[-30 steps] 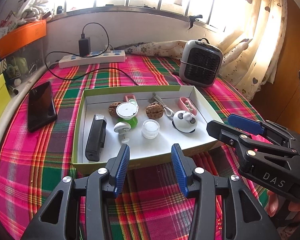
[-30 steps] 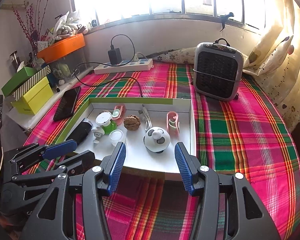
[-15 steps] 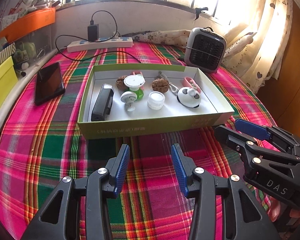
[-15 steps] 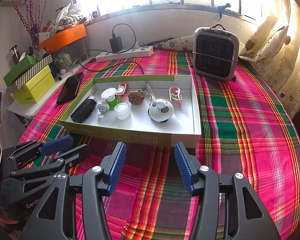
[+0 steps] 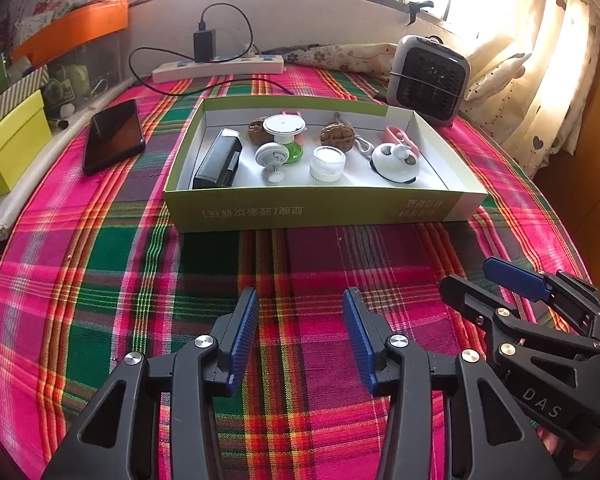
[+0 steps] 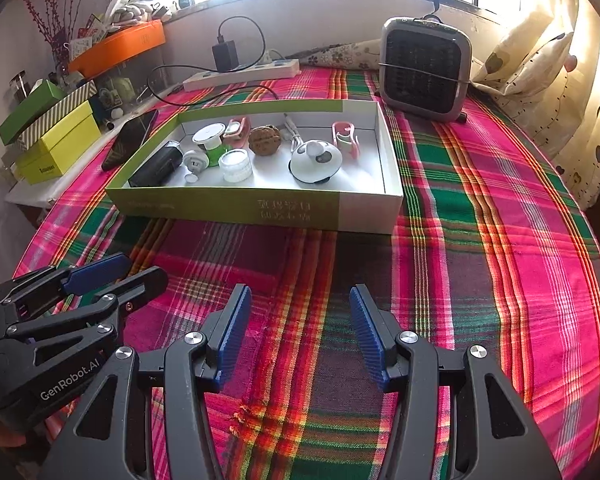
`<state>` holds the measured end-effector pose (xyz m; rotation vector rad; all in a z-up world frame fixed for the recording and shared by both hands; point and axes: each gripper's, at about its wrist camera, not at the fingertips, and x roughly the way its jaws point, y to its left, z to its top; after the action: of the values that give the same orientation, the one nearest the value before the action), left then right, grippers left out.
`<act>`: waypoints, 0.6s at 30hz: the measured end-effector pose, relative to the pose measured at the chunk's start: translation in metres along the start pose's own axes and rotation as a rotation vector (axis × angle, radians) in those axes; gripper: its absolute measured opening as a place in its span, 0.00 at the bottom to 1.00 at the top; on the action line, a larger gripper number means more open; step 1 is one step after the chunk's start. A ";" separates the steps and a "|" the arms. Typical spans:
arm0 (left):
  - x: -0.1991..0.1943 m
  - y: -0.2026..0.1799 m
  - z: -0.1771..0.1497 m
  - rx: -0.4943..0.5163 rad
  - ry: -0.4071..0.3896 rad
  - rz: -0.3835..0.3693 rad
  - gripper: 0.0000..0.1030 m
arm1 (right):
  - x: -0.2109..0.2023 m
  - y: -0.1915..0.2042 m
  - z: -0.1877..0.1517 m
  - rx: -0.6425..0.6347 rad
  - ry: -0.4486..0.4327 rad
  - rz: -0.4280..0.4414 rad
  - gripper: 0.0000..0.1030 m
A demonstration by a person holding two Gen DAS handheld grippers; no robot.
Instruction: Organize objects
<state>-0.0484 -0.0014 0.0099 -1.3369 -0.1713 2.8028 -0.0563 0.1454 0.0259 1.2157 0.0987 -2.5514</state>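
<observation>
Shallow green-and-white cardboard box [image 5: 320, 208] rests mid-tabletop, 9 or so small objects gathered inside for sorting; left claw [image 5: 300, 336] and right claw [image 6: 300, 336] hover short of it, both parted, empty.

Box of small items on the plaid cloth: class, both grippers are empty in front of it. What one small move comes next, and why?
Probably bring the left gripper forward over the box toward the black case. Both grippers' jaws stand open and empty, short of the box's near wall, and the case lies at the box's left end with nothing over it.
</observation>
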 end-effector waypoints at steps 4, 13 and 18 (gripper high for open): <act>0.000 -0.007 -0.003 0.022 -0.015 0.043 0.41 | 0.003 -0.003 -0.003 0.008 0.019 -0.016 0.50; 0.003 -0.012 -0.004 0.040 -0.013 0.076 0.44 | 0.006 -0.002 -0.003 -0.018 0.020 -0.058 0.61; 0.003 -0.013 -0.004 0.044 -0.011 0.081 0.44 | 0.007 -0.002 -0.003 -0.017 0.025 -0.068 0.66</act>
<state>-0.0477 0.0121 0.0070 -1.3487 -0.0572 2.8624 -0.0588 0.1462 0.0183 1.2580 0.1698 -2.5878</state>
